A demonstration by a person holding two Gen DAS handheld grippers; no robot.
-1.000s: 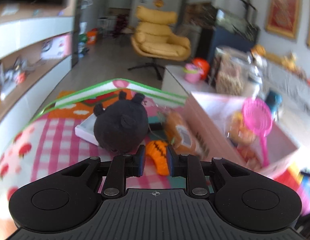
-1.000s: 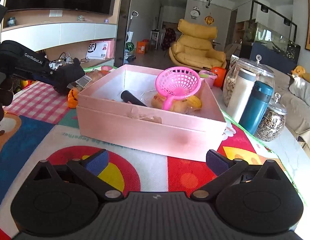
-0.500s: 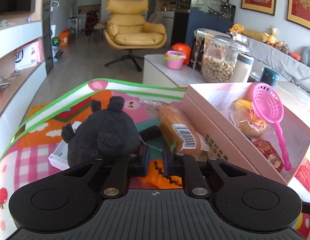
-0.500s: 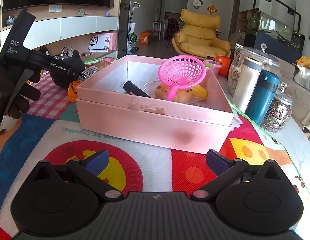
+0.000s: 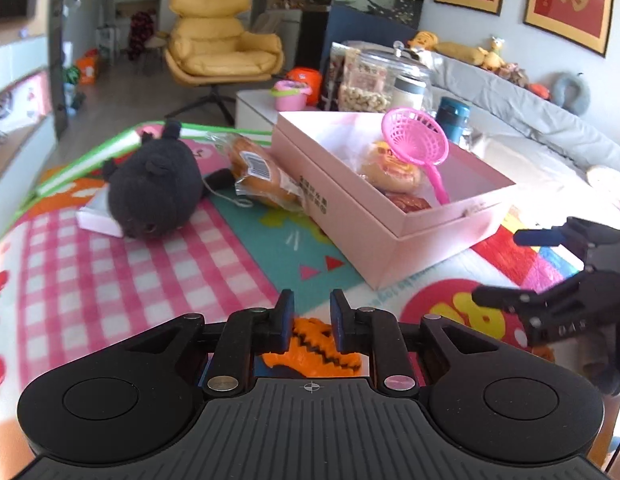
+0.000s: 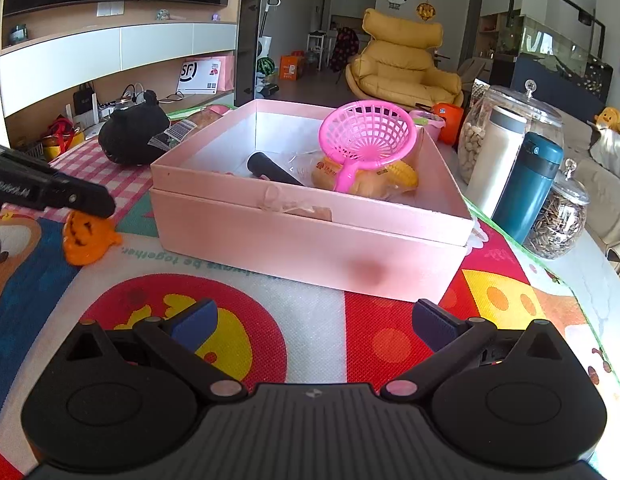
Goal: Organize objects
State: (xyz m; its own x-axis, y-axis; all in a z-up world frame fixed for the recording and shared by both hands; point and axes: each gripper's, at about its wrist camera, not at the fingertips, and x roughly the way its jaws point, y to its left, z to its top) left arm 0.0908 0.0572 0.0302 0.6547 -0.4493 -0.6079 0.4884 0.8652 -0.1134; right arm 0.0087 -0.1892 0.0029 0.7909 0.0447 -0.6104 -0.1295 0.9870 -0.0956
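Observation:
My left gripper (image 5: pixel 312 312) is shut on an orange pumpkin toy (image 5: pixel 310 344) and holds it above the colourful mat; the toy also shows in the right wrist view (image 6: pixel 87 238) under the left gripper's fingers (image 6: pixel 81 200). The open pink box (image 5: pixel 390 216) holds a pink strainer (image 5: pixel 416 142), packaged bread (image 5: pixel 390 168) and a black tube (image 6: pixel 271 170). A black plush (image 5: pixel 153 184) and a wrapped bread loaf (image 5: pixel 261 176) lie left of the box. My right gripper (image 6: pixel 312 320) is open and empty in front of the box (image 6: pixel 310 236).
A glass jar of nuts (image 6: pixel 494 136), a teal flask (image 6: pixel 530 188) and a jar of seeds (image 6: pixel 558 220) stand right of the box. A white flat box (image 5: pixel 97 216) lies under the plush. A yellow armchair (image 5: pixel 217 48) stands beyond the table.
My left gripper has pulled back from the plush and bread with the orange pumpkin toy in its grip, towards the box's near corner. The right gripper has stayed put, open.

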